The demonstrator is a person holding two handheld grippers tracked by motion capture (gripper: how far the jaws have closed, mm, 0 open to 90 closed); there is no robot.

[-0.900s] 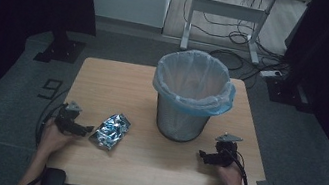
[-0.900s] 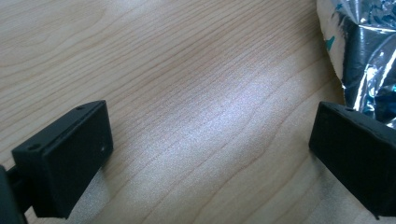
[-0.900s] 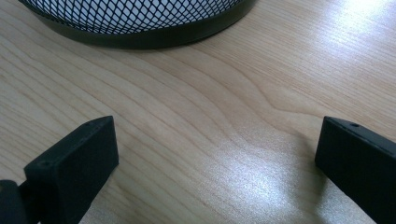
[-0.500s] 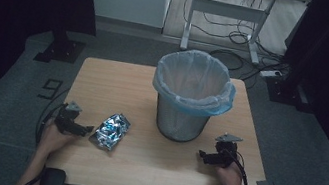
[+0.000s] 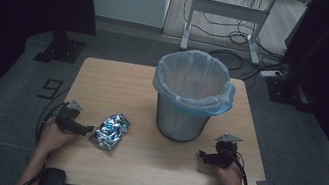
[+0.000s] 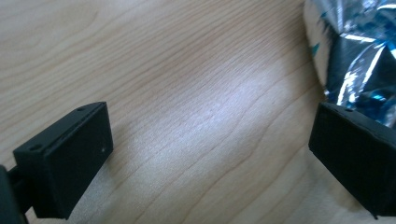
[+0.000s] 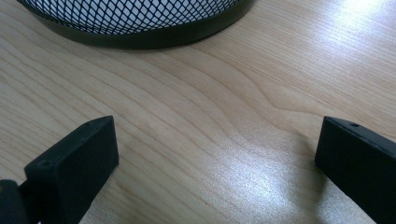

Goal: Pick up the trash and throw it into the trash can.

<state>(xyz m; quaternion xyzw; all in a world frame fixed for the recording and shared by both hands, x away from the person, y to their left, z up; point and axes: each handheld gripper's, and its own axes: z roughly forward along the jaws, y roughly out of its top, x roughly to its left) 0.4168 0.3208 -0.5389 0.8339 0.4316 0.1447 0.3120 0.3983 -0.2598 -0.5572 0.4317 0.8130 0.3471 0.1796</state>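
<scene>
Wrapper [image 5: 112, 131], a crumpled foil one in silver and blue, lies flat on the worktop [image 5: 118, 85], left of the bin [image 5: 189, 99] and a little nearer the person; the bin is a black mesh one lined with a pale blue bag, standing upright; left tongs [image 5: 87, 129] rest low on the worktop just left of the wrapper, far left of the bin, jaws spread wide with bare wood between them; in the left gripper view the wrapper [image 6: 355, 56] sits at the far jaw, whether touching I cannot tell; right tongs [image 5: 202, 154] lie right of the bin's base and near it, jaws wide apart, holding nothing; the right gripper view shows the bin's mesh foot [image 7: 140, 23] just ahead
</scene>
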